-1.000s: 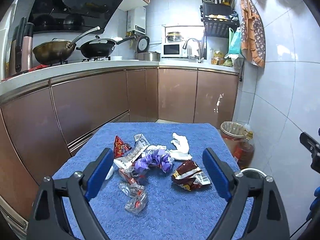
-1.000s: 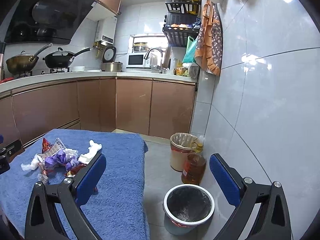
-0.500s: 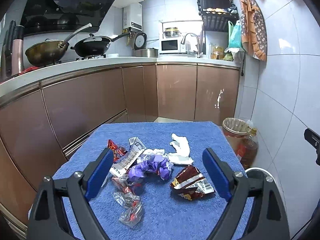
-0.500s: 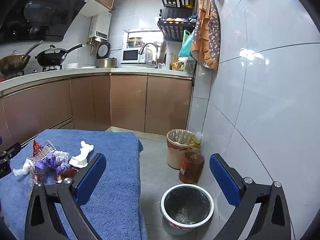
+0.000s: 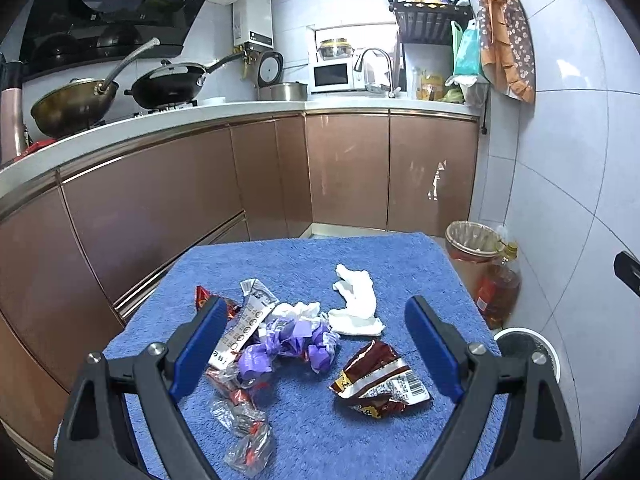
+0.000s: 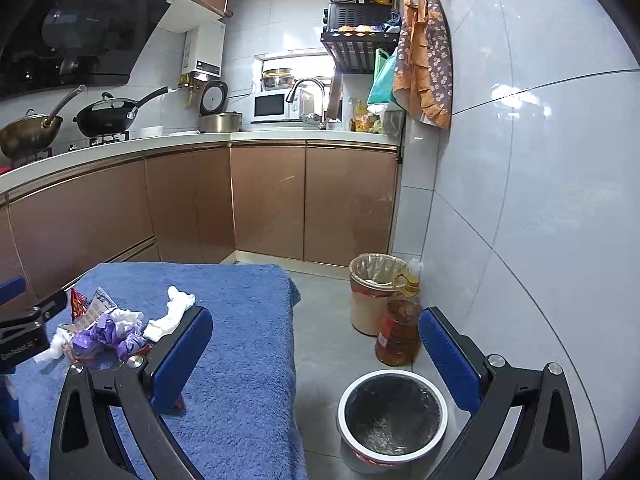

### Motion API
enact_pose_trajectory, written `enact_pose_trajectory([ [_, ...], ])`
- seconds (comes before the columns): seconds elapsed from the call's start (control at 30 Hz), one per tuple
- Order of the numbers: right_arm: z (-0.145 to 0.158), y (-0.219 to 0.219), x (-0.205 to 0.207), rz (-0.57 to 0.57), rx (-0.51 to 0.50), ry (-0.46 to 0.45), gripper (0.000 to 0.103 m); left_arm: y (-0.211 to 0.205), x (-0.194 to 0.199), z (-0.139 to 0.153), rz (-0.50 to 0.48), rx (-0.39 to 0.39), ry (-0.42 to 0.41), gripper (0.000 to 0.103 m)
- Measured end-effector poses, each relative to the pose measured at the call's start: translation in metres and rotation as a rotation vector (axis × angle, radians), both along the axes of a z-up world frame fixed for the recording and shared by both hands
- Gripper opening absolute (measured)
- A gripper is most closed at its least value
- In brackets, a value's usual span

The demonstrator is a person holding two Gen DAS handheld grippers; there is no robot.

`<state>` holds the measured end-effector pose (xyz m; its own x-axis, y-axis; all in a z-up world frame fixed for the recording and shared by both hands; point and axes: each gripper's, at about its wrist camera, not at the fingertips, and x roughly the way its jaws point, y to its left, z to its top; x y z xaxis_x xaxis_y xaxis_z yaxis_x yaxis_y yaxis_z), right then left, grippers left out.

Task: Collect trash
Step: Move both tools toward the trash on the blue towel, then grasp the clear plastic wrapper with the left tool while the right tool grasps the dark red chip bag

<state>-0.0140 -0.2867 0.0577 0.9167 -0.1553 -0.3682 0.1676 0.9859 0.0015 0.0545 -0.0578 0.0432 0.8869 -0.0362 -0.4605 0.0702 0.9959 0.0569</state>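
Trash lies on a blue towel-covered table (image 5: pixel 400 252): a brown snack wrapper (image 5: pixel 376 380), crumpled purple wrappers (image 5: pixel 288 344), a white tissue (image 5: pixel 356 300), a long white printed wrapper (image 5: pixel 248 320), a red packet (image 5: pixel 204 298) and a clear crinkled wrapper (image 5: pixel 244 432). My left gripper (image 5: pixel 316 348) is open and empty, above the pile. My right gripper (image 6: pixel 316 356) is open and empty, over the table's right edge and the floor. A white-rimmed bin with a black liner (image 6: pixel 394 412) stands on the floor below it. The pile also shows in the right wrist view (image 6: pixel 108 332).
A lined tan waste basket (image 6: pixel 374 292) and an oil bottle (image 6: pixel 398 332) stand by the tiled wall on the right. Brown kitchen cabinets (image 5: pixel 348 176) with woks, a microwave and a sink run along the back and left.
Both grippers have risen and pulled back a little, so the trash pile and the bin sit lower in view. Both stay open and empty.
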Motion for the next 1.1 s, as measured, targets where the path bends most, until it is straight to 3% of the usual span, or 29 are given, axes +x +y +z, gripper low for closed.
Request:
enact_pose_trajectory([
  [0.23,-0.004,0.008,0.017,0.057,-0.008,0.038,0.103,0.004,0.021,-0.014,-0.007,-0.018,0.049,0.090],
  [0.67,-0.007,0.015,0.040,0.067,-0.024,0.060,0.103,0.007,0.046,-0.023,-0.029,-0.023,0.066,0.090],
  [1.1,-0.029,0.043,0.070,0.193,0.009,0.151,0.102,0.029,0.060,-0.044,-0.008,-0.040,0.132,0.090],
])
